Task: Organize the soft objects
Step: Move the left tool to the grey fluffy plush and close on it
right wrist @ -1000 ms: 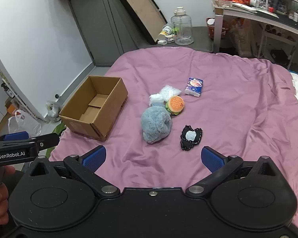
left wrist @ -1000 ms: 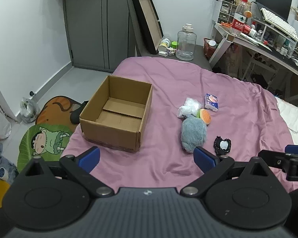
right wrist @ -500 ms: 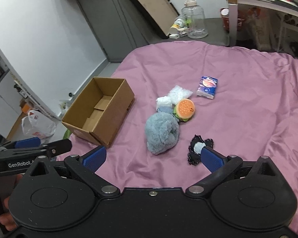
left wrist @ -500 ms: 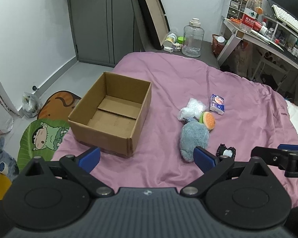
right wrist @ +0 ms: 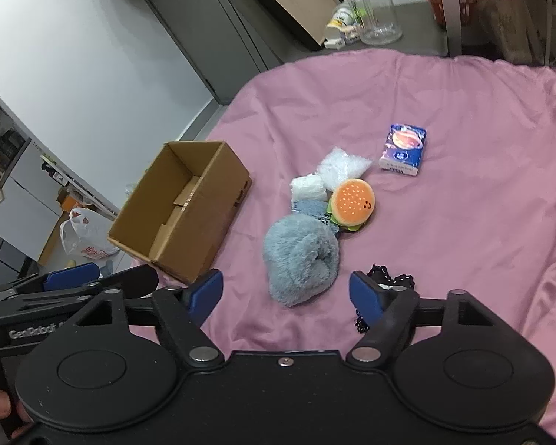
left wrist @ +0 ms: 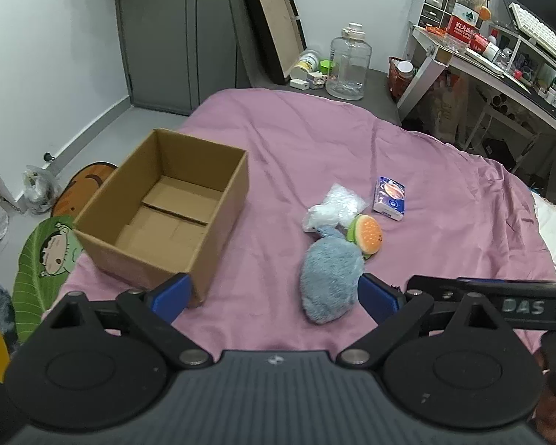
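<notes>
Cardboard box (right wrist: 181, 207) sits left of the grey plush (right wrist: 300, 259), burger toy (right wrist: 352, 204) touching behind; right gripper (right wrist: 285, 291), jaws narrowing yet unclenched, frames the plush.

A pink bedspread (right wrist: 463, 193) lies bare on its right side. In the middle, a grey plush toy (right wrist: 300, 259), burger toy (right wrist: 352, 204), plastic bags (right wrist: 330, 174) and tissue pack (right wrist: 404, 150) cluster closely. An open cardboard box (right wrist: 189, 207) blocks the left edge; a clear strip separates them.
</notes>
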